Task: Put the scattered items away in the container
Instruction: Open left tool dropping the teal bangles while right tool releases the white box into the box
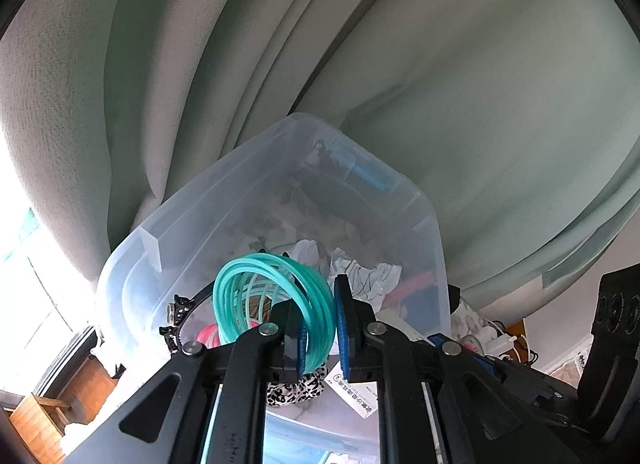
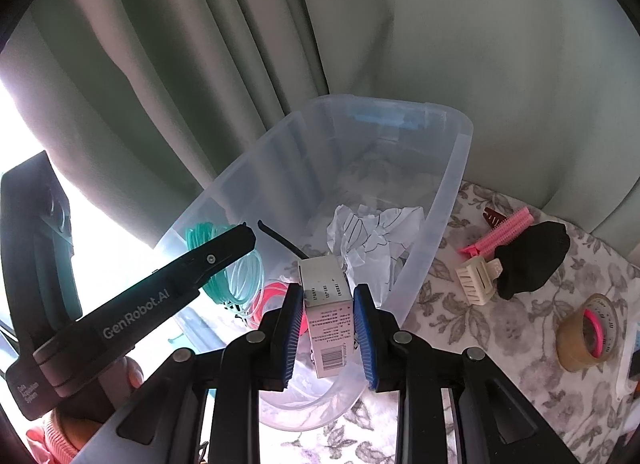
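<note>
A clear plastic container stands against the curtain, holding crumpled paper, a pink tubing coil and a black strip. My left gripper is shut on a teal tubing coil, whose strands pass between the blue pads. In the right wrist view this gripper reaches over the container's left wall with the teal coil hanging inside. My right gripper is shut on a white box with a barcode, held over the container's near end.
On the floral tablecloth right of the container lie a pink comb clip, a cream claw clip, a black cloth and a tape roll. Curtains hang close behind. A leopard-print scrunchie shows below the left fingers.
</note>
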